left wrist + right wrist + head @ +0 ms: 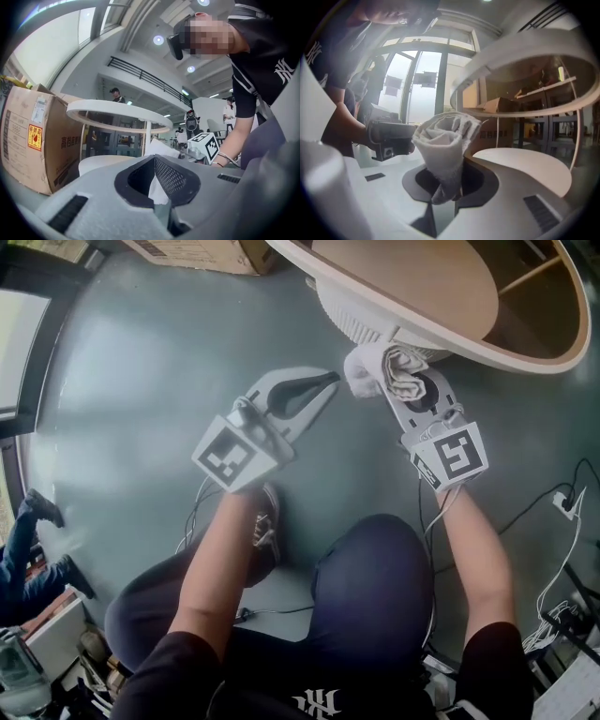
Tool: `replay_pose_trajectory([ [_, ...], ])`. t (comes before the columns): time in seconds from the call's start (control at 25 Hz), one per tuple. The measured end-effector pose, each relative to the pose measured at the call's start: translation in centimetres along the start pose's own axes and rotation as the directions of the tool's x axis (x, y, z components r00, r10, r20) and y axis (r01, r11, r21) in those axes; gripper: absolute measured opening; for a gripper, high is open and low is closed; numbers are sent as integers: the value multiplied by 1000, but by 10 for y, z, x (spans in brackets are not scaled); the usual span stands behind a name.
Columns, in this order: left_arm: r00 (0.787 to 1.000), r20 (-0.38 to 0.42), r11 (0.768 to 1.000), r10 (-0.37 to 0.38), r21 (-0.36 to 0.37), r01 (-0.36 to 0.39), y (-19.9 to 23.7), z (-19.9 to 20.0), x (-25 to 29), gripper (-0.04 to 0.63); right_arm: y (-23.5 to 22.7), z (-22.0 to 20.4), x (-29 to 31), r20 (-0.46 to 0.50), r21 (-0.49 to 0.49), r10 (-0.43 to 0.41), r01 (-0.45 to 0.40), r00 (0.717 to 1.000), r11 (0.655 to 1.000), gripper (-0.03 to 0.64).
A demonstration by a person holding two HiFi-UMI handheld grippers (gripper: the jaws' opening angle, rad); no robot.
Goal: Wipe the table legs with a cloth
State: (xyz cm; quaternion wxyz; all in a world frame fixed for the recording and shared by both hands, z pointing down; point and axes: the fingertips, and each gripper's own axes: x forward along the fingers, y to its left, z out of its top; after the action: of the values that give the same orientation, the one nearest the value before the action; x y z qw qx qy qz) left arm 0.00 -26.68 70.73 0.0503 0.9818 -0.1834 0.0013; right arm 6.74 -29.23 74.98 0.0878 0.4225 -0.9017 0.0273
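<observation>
While the right gripper (377, 381) crouches beside the round table (441, 332), its jaws are clamped on a rolled white cloth (382, 371).

The cloth (443, 138) is soft, nubbly terry, twisted into a cone whose narrow end is pinched between the right gripper's (443, 199) dark jaw pads, its fat end pointing toward the table's ribbed white base (354, 313). The table has a smooth white rim, a tan top and a slim white leg (147, 136). The left gripper (325, 388), matte grey, has its jaws closed tip to tip on nothing, just beside the cloth on the side away from the table. A cardboard box (28, 140) stands on the floor behind the table.
</observation>
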Motion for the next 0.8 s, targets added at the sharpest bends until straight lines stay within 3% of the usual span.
replay_pose_trajectory([
  [0.24, 996, -89, 999, -5, -36, 2, -3, -45, -13, 6, -5, -105, 16, -118, 71, 5, 4, 993, 997, 72],
  [0.44, 991, -133, 998, 0, -63, -8, -8, -69, -23, 5, -2, -166, 33, -204, 103, 23, -2, 979, 995, 72],
  [0.64, 990, -136, 998, -22, -65, 13, -15, -68, -7, 5, -4, -227, 36, -392, 173, 42, 28, 919, 985, 72],
  [0.8, 993, -114, 998, -30, -55, 24, -15, -58, 5, 6, -3, -227, 33, -454, 175, 66, 16, 889, 984, 74],
])
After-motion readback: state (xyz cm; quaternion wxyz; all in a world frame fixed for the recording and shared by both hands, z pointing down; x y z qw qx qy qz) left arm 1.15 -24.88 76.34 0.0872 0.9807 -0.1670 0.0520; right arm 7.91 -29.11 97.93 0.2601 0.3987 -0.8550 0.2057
